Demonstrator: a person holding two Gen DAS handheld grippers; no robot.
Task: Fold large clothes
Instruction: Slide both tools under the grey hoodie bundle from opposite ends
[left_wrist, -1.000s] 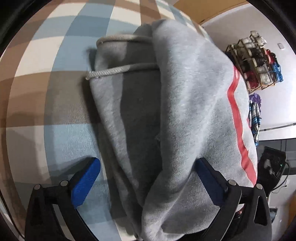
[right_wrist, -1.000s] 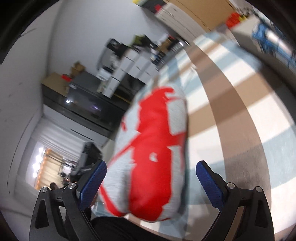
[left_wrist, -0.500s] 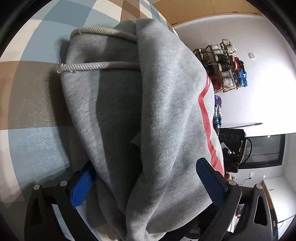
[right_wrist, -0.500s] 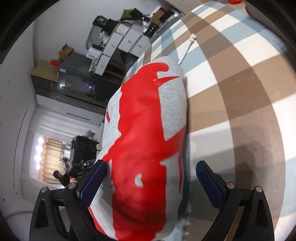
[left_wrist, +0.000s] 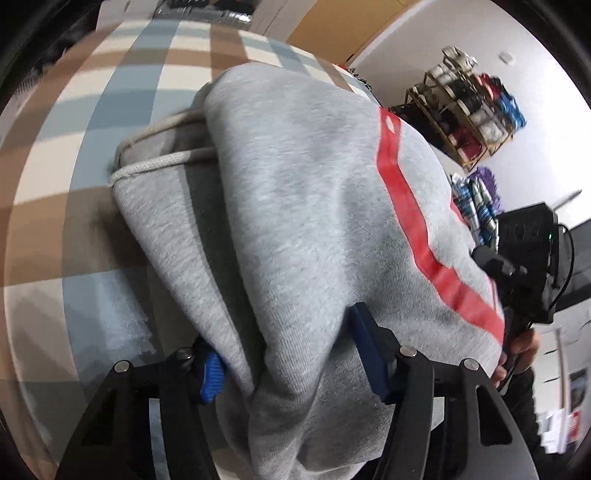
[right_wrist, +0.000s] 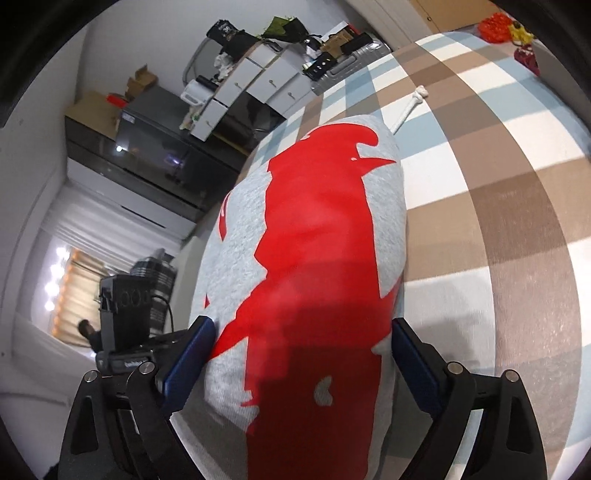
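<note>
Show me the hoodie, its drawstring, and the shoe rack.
hoodie (left_wrist: 303, 206): left wrist view, grey chest fabric beside the red stripe.
drawstring (left_wrist: 159, 164): left wrist view, middle of the nearer cord.
shoe rack (left_wrist: 465, 122): left wrist view, centre shelves.

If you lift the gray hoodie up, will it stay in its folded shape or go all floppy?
Probably floppy: the gray hoodie is soft fleece that bulges and creases where the left gripper, whose jaws have just been closing, squeezes it. Its folded layers look loose, so they may slide apart. The drawstring would likely dangle.

A thick grey fleece hoodie (left_wrist: 295, 229) with a red print and pale drawcord lies bundled, folded on itself.
</note>
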